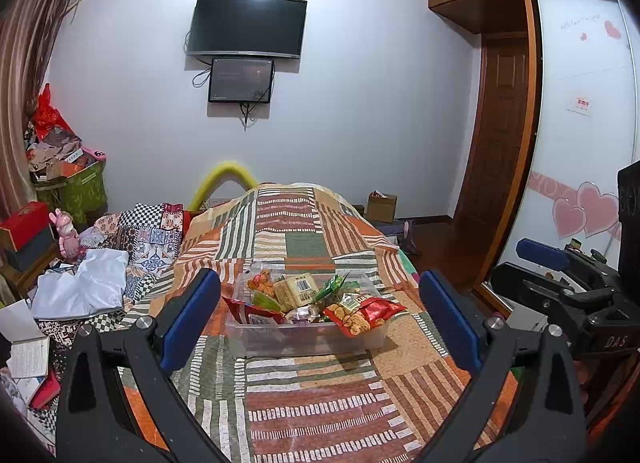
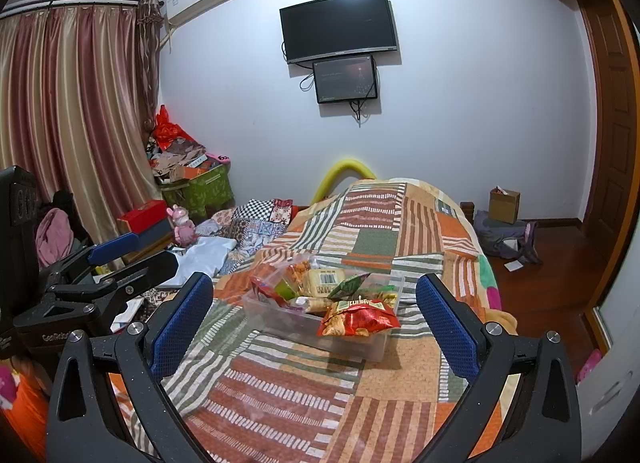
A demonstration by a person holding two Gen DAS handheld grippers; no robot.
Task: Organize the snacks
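Note:
A clear plastic bin [image 1: 280,337] sits on the patchwork bed cover, piled with several snack packets; it also shows in the right wrist view [image 2: 280,315]. A red packet of puffed snacks [image 1: 362,313] hangs over its front right rim, also seen in the right wrist view [image 2: 360,319]. A beige barcoded packet [image 1: 298,291] and a green packet [image 1: 332,287] lie on top. My left gripper [image 1: 320,319] is open and empty, short of the bin. My right gripper [image 2: 316,319] is open and empty, also short of the bin. Each gripper shows at the other view's edge.
The striped patchwork cover [image 1: 312,403] spans the bed. White cloth [image 1: 84,287] and patterned fabric lie at the left. Boxes, a pink bunny figure [image 2: 183,225] and clutter stand by the curtain. A cardboard box [image 2: 503,205] sits on the wooden floor at the right.

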